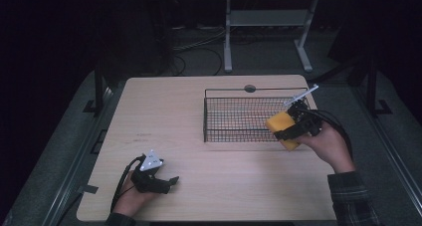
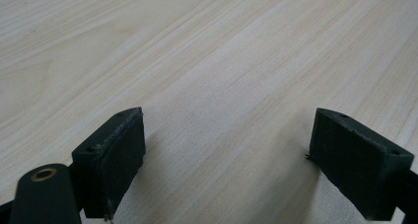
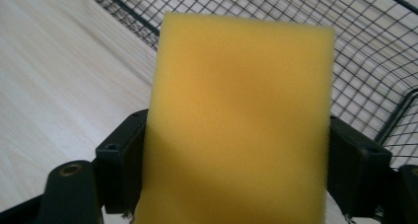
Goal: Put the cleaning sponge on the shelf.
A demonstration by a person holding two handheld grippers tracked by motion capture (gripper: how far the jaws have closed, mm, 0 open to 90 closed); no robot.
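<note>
A black wire mesh basket (image 1: 239, 119) stood on the far right part of the pale wooden table (image 1: 164, 126), its top open to entry from above. Its upright mesh walls blocked any level approach. Left of the basket and in front of it, bare tabletop offered free passage. At the basket's right front corner, a yellow rectangular foam sponge (image 1: 281, 128) clamped in the right gripper (image 1: 293, 129) took up the room above the rim.

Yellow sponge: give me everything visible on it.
The yellow sponge is a plain rectangular block of fine-pored foam, uniform yellow, with no scouring layer or markings visible. The right hand-held gripper is shut on it, black pads pressing its two opposite side faces. In the high view it is held tilted in the air at the near right corner of the black wire basket, around the rim, off the table. Nothing else touches it.
</note>
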